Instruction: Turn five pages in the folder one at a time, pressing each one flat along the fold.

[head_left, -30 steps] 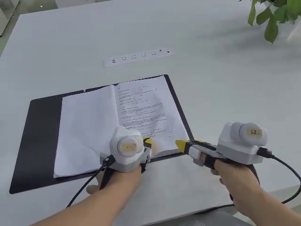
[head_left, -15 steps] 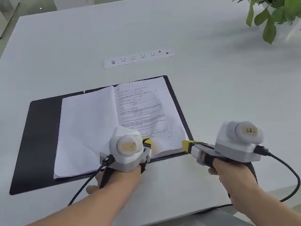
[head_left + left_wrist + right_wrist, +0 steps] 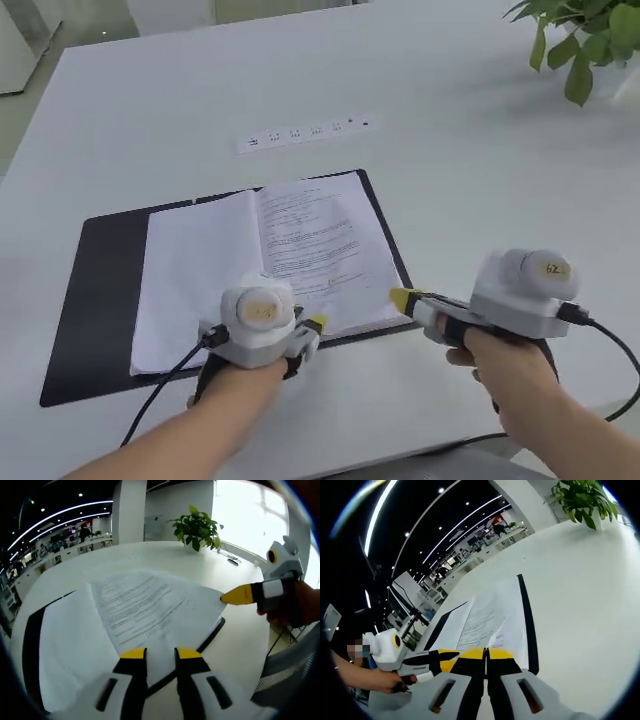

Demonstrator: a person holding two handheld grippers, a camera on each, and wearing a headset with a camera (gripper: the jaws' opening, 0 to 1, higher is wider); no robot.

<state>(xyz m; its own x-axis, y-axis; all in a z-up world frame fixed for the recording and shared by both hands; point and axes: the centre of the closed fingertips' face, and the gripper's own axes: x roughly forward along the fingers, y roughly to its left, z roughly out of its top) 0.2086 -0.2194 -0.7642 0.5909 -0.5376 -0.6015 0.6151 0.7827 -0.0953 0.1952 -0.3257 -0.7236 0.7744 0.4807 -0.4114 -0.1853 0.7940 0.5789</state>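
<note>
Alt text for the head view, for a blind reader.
An open black folder of pages lies on a white table; a person's left gripper sits at the right-hand page's near edge, and the right gripper points at its outer corner. A power strip and a plant sit beyond.

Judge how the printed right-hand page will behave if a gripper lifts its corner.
Probably floppy: the printed page is one thin sheet and should curl rather than stay flat. Likely light, so the shut right gripper at its corner may slide it sideways.
</note>
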